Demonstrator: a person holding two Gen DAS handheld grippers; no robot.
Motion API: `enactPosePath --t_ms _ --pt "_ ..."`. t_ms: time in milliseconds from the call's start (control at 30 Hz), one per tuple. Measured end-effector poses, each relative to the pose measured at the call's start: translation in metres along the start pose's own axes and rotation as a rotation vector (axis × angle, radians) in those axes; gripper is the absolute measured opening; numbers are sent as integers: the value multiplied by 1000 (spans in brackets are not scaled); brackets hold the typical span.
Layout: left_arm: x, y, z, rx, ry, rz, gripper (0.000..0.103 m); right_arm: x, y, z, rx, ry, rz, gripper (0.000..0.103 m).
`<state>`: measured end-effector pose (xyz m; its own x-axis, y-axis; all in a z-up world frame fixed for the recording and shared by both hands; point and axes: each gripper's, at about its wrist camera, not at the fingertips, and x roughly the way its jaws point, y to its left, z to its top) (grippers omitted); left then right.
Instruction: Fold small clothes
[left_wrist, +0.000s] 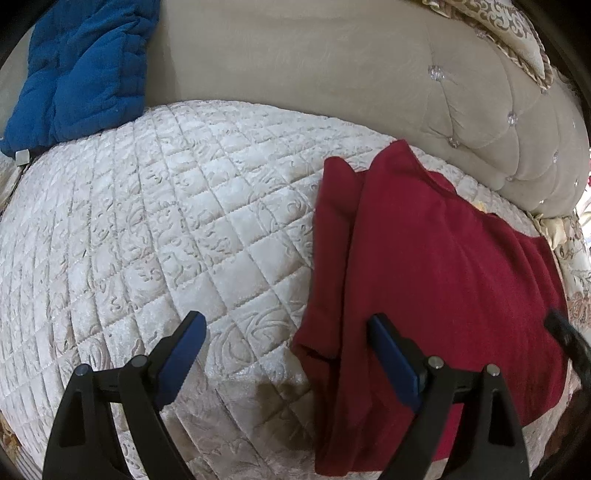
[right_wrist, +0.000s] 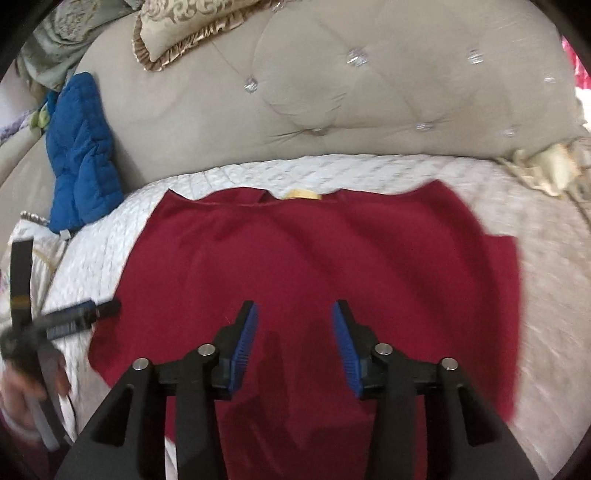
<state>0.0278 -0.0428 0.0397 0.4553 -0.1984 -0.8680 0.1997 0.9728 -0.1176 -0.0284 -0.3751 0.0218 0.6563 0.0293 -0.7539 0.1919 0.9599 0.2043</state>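
Note:
A dark red garment (left_wrist: 436, 280) lies flat on the quilted white bed cover (left_wrist: 155, 221), with its left side folded over onto itself. In the right wrist view the red garment (right_wrist: 317, 266) spreads out with its neckline and a yellow label (right_wrist: 303, 194) at the far edge. My left gripper (left_wrist: 286, 332) is open and empty, hovering over the garment's left edge. My right gripper (right_wrist: 294, 317) is open and empty above the garment's middle. The left gripper (right_wrist: 79, 314) also shows at the left of the right wrist view.
A blue padded jacket (left_wrist: 81, 66) leans on the tufted beige headboard (left_wrist: 332, 66) at the far left; it also shows in the right wrist view (right_wrist: 81, 155). A patterned frilled pillow (right_wrist: 177, 26) lies on top of the headboard. The right gripper's tip (left_wrist: 565, 332) shows at the right edge.

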Motion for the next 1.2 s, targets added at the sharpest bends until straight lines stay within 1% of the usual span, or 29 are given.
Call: enactPosePath --t_ms 67,100,200,233,267,333,400,467,500,567,600,633,700,733,767,933,1000,1033,1067,1100,1133,1167,1200 --pt "-4 3 1 -16 -7 -7 92 -16 -11 -10 0 -9 -20 27" --pt "-6 4 1 -25 -9 -13 92 -27 -18 -15 4 -26 -37 28" --pt "-11 9 3 -55 -16 -40 92 -58 -41 -24 42 -97 -84 37" --pt "-12 10 4 -63 -20 -49 92 -64 -48 -26 57 -109 -92 43" --pt "-13 11 4 -69 -23 -57 92 -70 -57 -28 77 -116 -104 47" --pt "-15 12 5 -77 -19 -86 92 -72 -74 -31 116 -111 -119 48" --pt "-17 12 7 -84 -15 -135 92 -66 -89 -34 146 -77 -123 49" --pt "-18 11 8 -89 -15 -179 94 -57 -102 -36 171 -36 -101 49" --pt "-17 11 9 -91 -17 -200 96 -53 -106 -37 185 -30 -87 49" --pt "-13 7 9 -86 -11 -214 97 -45 -112 -37 199 -19 -60 50" --pt "-9 4 9 -74 2 -217 97 -38 -114 -36 199 -12 -32 51" --pt "-5 0 10 -64 12 -215 97 -35 -115 -36 197 -9 -14 51" --pt "5 -8 8 -17 43 -182 97 -23 -118 -33 192 4 22 51" --pt "10 -12 7 5 51 -156 97 -21 -117 -33 194 6 21 51" --pt "13 -14 6 14 54 -146 97 -19 -119 -32 199 -1 26 51" --pt "25 -19 9 -31 51 -172 97 -16 -130 -28 234 -28 60 52" --pt "27 -23 9 -30 39 -182 97 -13 -130 -26 236 -28 70 52" --pt "28 -27 8 -13 32 -179 96 -12 -130 -26 235 -32 70 52" --pt "29 -30 8 2 29 -179 93 -10 -128 -25 232 -44 69 51" --pt "28 -33 7 15 25 -199 77 -9 -127 -26 229 -55 67 45" --pt "27 -33 7 15 26 -215 66 -7 -125 -25 224 -57 73 22" --pt "25 -33 8 7 20 -210 59 -4 -122 -24 220 -47 94 14" --pt "23 -32 9 -2 18 -219 39 -4 -120 -23 229 -51 94 11"
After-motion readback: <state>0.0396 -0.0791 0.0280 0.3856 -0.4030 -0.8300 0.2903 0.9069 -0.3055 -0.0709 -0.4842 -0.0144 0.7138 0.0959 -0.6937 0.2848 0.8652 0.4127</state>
